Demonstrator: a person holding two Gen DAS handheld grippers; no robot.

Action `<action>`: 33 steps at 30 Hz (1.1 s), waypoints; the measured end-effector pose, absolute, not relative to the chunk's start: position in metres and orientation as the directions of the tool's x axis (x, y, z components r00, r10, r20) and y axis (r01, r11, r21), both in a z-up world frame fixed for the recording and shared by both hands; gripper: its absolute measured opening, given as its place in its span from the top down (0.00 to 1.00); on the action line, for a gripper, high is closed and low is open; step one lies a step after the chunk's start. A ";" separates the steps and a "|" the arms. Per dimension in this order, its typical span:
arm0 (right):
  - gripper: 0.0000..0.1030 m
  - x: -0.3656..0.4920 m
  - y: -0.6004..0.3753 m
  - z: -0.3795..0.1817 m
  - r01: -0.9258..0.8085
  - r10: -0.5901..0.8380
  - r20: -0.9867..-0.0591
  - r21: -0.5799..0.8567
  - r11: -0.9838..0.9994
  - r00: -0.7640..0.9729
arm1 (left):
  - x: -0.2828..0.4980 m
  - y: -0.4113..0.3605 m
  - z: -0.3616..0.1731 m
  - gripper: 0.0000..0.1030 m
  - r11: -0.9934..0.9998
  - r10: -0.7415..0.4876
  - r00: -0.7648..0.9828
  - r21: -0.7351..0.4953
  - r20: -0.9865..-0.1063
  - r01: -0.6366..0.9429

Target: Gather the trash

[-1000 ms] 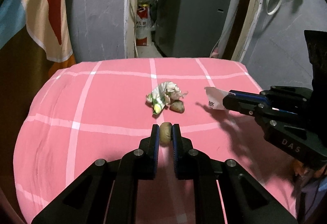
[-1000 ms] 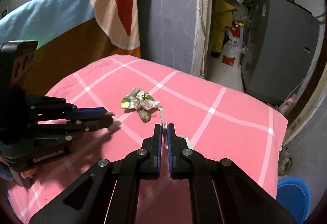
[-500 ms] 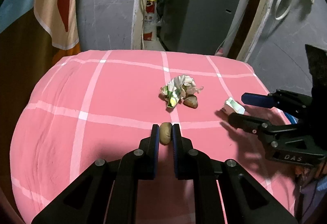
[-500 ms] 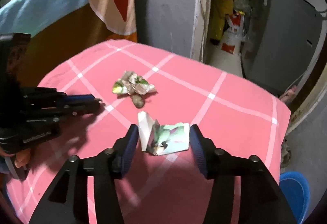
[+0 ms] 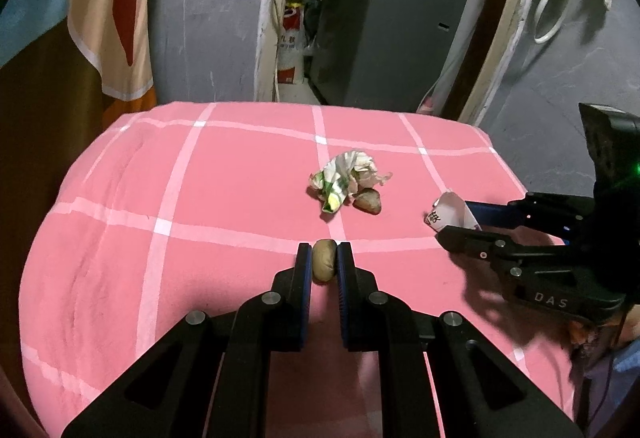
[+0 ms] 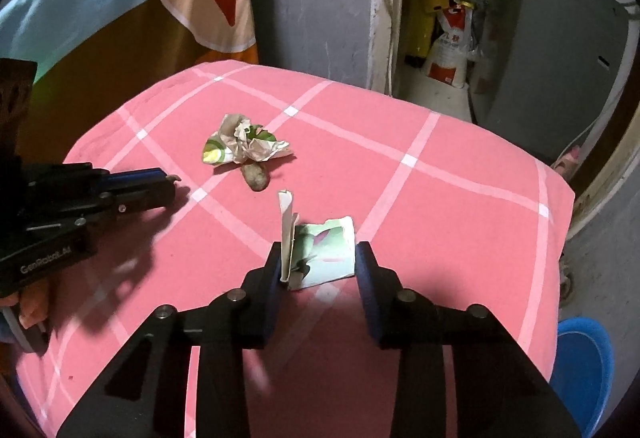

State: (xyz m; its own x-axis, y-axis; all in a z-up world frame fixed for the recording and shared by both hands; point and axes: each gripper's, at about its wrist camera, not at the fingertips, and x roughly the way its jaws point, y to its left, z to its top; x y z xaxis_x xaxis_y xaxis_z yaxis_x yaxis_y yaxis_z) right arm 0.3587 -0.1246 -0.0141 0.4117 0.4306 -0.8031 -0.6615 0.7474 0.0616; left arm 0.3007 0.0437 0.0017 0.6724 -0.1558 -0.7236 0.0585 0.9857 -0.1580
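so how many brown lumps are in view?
2. One brown lump is clamped in the left gripper; the other lump lies on the pink cloth beside the crumpled wrapper. More could hide under that wrapper.

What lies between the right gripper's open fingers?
A folded paper wrapper, resting on the pink cloth between the right gripper fingers, seen in the right wrist view.
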 end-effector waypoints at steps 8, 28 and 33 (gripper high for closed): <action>0.69 0.335 -0.142 0.007 -0.647 0.518 -0.668 0.070 0.759 0.535 | 0.282 0.037 0.023 0.91 0.981 -0.172 0.752 -0.183 -0.636 0.070; 0.68 0.243 -0.280 0.094 -0.378 0.376 -0.188 0.027 0.925 0.907 | 0.238 -0.068 0.117 0.91 0.936 -0.333 0.910 -0.201 -0.248 0.288; 0.67 0.235 -0.319 0.097 -0.271 0.273 -0.179 0.035 0.962 0.945 | 0.239 -0.111 0.121 0.91 0.915 -0.397 0.887 -0.175 -0.233 0.364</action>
